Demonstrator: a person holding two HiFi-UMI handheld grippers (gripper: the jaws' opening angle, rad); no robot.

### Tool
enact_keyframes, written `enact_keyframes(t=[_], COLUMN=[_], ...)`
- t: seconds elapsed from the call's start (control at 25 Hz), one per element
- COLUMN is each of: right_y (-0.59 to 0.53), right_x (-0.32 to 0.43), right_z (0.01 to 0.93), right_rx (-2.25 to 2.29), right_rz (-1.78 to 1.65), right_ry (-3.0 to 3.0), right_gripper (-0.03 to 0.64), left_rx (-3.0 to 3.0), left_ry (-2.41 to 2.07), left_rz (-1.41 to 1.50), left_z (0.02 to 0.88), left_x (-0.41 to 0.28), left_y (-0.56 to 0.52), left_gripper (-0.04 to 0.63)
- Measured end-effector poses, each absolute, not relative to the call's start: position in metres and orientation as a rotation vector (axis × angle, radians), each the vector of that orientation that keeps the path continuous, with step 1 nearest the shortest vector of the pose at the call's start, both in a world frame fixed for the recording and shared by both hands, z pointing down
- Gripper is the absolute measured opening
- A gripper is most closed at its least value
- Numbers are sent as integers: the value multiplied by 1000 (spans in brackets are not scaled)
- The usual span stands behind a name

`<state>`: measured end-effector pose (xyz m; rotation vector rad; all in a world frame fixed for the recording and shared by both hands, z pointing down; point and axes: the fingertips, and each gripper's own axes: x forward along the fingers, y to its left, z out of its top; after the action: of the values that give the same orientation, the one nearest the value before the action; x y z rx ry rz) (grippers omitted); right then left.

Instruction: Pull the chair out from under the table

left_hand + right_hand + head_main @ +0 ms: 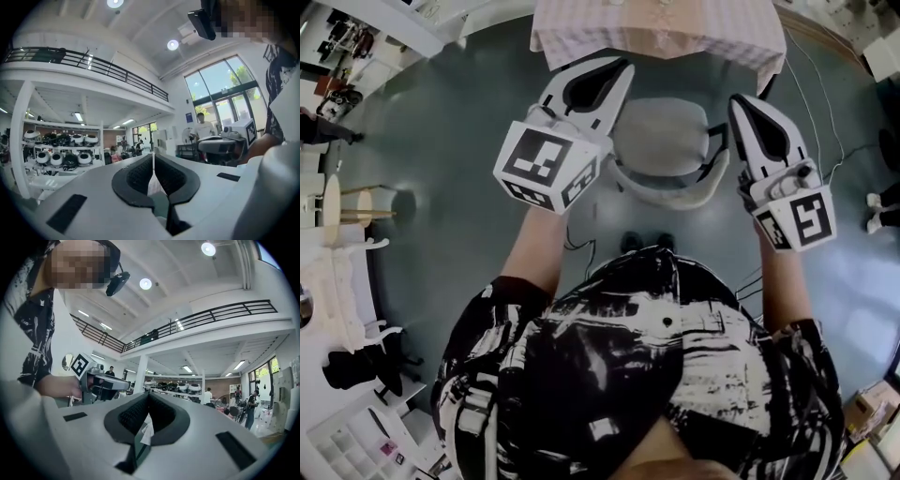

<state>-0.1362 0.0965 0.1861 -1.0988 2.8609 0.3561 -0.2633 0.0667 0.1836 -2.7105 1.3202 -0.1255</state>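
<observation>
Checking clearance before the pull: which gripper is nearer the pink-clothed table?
Left, judging by the head view. The left gripper reaches the table's cloth edge; the right gripper ends short of it, beside the chair.

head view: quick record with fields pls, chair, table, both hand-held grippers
chair: grey seat, on the floor just short of the table's edge, seat in plain sight
table: top of view, under a pink checked cloth
left hand-held gripper: jaws together, empty, held in the air clear of the chair
right hand-held gripper: jaws together, empty, also clear of the chair
contact with chair: none
</observation>
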Motion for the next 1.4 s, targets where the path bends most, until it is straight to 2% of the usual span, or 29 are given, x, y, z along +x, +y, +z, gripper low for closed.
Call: enact_keyframes(t=[0.36,1.4], right_y=[100,91], right_x=[-131,-120], right_z=[179,195], right_rx=[-1123,-1150], right_rz=[323,302], right_ry=[2833,2838], right_gripper=[0,0], left_rx=[-2727,-2757], left_ry=[1269,1240], left_rz=[-58,-44], left_z=[164,189], left_x=[-245,-214], left_y=[67,74], left_gripper=[8,0])
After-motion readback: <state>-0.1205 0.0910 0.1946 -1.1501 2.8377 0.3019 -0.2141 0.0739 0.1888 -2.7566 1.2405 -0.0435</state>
